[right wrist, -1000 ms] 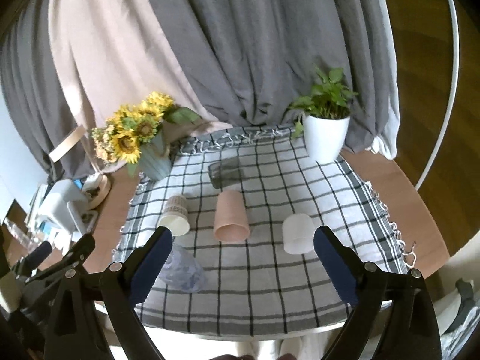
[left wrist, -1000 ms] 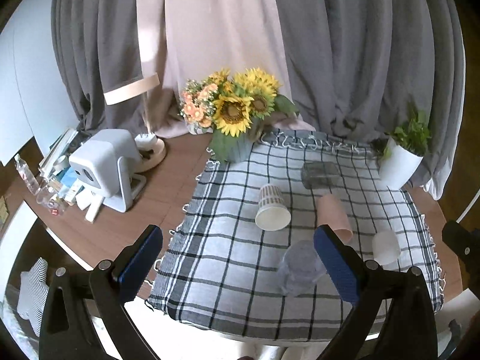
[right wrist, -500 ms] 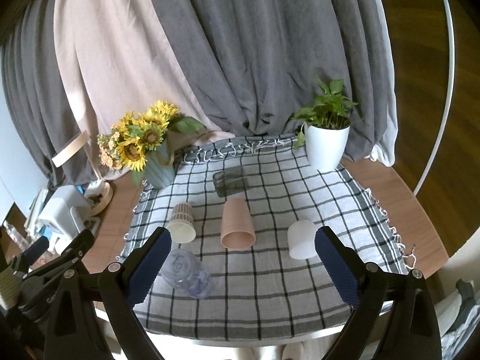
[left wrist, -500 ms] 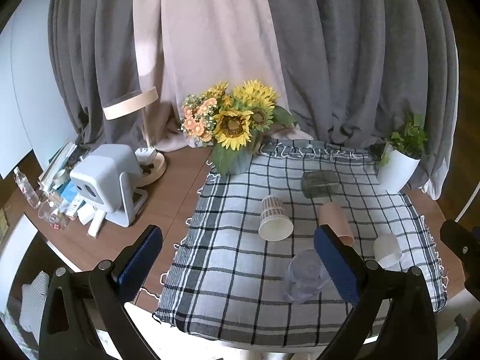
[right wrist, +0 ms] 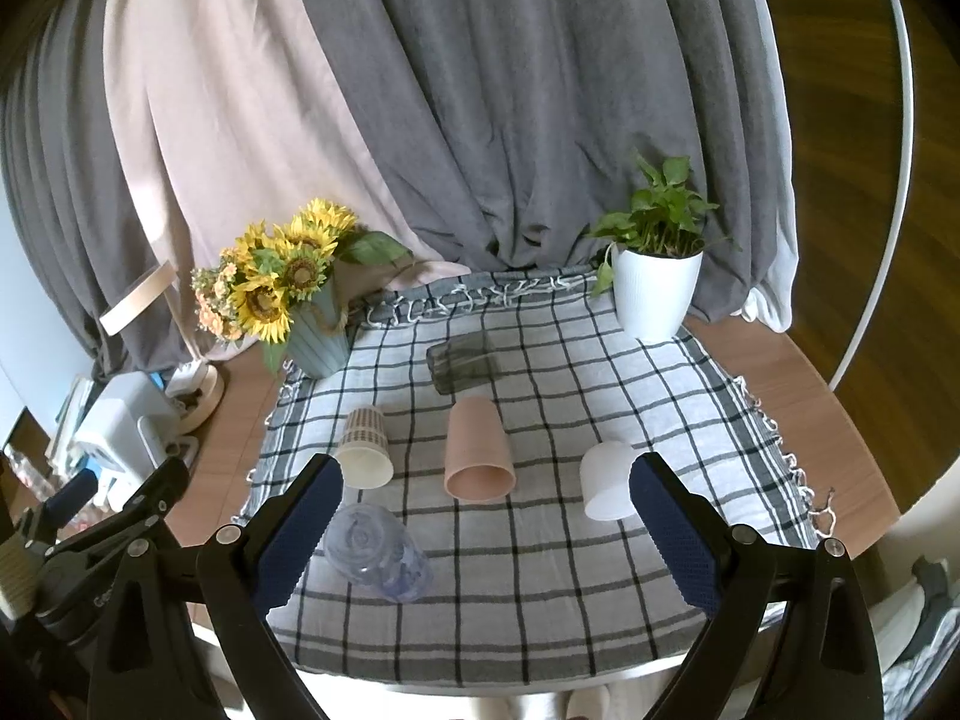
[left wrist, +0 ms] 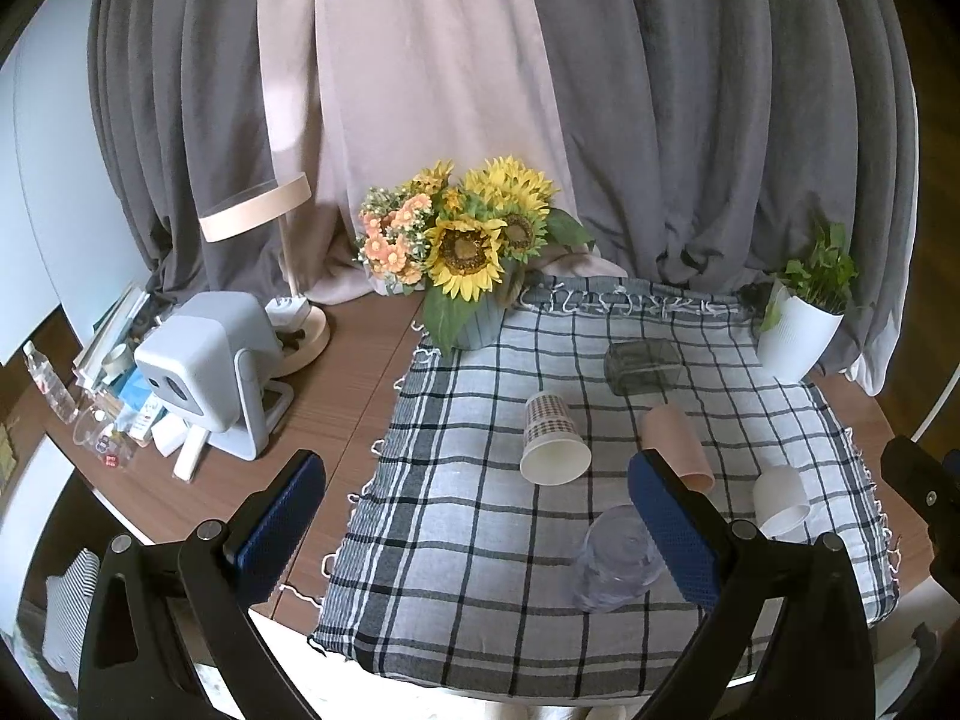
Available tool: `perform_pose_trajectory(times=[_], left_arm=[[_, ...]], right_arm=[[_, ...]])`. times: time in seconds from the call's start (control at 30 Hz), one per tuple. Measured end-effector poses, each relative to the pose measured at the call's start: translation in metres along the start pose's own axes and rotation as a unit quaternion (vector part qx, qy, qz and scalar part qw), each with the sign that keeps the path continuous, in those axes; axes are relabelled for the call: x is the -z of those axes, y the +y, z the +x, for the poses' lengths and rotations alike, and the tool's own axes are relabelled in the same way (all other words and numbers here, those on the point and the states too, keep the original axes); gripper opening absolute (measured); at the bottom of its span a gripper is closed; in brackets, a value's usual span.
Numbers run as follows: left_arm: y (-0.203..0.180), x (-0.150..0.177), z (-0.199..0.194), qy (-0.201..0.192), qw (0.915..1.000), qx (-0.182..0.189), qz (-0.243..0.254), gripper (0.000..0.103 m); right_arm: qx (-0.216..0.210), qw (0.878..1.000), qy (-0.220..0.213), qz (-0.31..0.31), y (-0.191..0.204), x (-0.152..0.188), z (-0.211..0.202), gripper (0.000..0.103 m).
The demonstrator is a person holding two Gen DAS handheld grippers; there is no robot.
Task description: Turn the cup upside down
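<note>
Fingers on the left gripper (left wrist: 477, 525) and the right gripper (right wrist: 486, 531) are gaping wide and holding nothing, hanging above the near edge of the checked cloth (right wrist: 540, 600) on the bench. Going left to right, five cups are lying on their sides: a patterned paper cup (right wrist: 363, 450), a clear plastic cup (right wrist: 378, 552), a dark glass (right wrist: 462, 363), a pink cup (right wrist: 477, 450) and a white cup (right wrist: 606, 480). Any of them is likely rolling away if nudged off-centre, and the paper and plastic ones are risking crushing under a hard squeeze.
</note>
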State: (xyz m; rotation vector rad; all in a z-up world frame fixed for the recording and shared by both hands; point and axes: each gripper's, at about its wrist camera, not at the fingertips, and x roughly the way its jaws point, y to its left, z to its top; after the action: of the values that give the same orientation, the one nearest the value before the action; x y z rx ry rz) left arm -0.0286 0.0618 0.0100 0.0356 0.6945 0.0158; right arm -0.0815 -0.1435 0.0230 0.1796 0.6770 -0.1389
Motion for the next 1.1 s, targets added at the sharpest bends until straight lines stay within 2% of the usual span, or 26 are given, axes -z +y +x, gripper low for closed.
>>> perform_pose_trajectory(times=[1.1], left_arm=[[0.0004, -0.0036, 0.0062, 0.002, 1.0000, 0.002, 0.001, 0.103]], right_arm=[[0.003, 1.000, 0.002, -0.001, 0.0017, -0.0052, 0.0065, 0.097]])
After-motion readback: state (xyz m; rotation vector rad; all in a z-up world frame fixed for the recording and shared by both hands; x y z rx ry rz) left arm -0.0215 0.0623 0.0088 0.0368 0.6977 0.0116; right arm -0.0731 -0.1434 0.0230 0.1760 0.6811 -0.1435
